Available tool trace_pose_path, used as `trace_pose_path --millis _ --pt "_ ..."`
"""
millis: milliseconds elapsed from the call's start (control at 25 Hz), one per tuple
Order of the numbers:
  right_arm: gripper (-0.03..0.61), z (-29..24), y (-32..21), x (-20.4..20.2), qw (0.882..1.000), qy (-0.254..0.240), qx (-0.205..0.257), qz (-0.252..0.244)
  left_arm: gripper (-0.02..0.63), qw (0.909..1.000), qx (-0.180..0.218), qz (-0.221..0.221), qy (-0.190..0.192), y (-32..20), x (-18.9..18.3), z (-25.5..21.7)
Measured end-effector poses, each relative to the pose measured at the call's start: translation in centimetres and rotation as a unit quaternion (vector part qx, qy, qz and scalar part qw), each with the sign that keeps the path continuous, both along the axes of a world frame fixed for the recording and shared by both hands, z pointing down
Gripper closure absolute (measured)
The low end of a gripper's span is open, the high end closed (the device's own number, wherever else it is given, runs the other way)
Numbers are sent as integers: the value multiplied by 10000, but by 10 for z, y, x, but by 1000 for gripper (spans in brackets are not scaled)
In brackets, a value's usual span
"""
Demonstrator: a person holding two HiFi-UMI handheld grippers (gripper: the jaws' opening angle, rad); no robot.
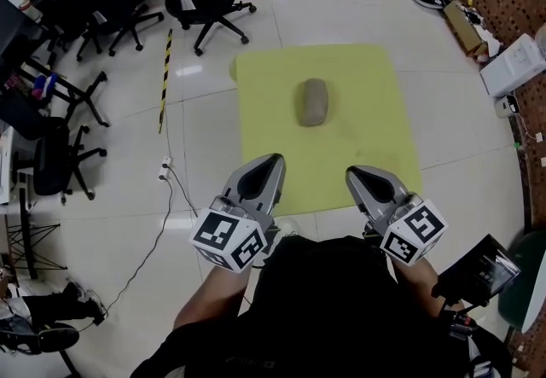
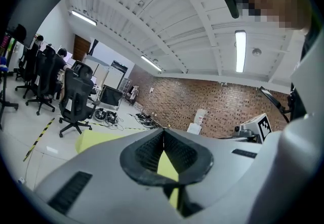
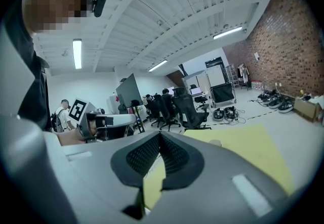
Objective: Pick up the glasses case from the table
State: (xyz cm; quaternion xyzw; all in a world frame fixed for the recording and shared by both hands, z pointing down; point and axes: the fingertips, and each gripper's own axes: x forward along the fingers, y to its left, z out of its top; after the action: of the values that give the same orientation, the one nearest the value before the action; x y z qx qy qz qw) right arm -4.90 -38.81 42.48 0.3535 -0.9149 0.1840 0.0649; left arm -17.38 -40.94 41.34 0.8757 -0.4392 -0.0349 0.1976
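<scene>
- Tongs first: left gripper [image 1: 273, 160] and right gripper [image 1: 351, 171] are both pinched closed and empty, over the near edge of the yellow table [image 1: 375, 154].
- The glasses case [image 1: 313, 101] sits mid-table. Reach it without opening up and you'll probably just shove it away.

The glasses case [image 1: 313, 102] is grey-brown, the surface [image 1: 367, 112] beneath yellow-green.

The left gripper [image 2: 163, 130] has its fingers [image 2: 146, 151] closed tip to tip, with nothing between them. Past them a yellow sheet [image 2: 96, 140] lies on the floor. Black office chairs [image 2: 75, 99] stand beyond its left edge and a brick wall [image 2: 202, 100] beyond its far edge.
</scene>
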Motion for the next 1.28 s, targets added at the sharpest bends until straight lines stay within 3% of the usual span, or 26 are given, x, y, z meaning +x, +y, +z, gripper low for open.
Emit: trace_pose_path --millis 440,720,1280 --pt "577 -4 -14 -1 9994 185 -12 282 606 9994 -85 296 156 -26 1 6" --pt "577 4 -14 -7 9995 226 -100 208 606 9987 -199 422 205 -29 4 15" --pt "577 11 -58 5 9990 101 -357 -251 606 9986 -441 -22 -279 -70 17 33"
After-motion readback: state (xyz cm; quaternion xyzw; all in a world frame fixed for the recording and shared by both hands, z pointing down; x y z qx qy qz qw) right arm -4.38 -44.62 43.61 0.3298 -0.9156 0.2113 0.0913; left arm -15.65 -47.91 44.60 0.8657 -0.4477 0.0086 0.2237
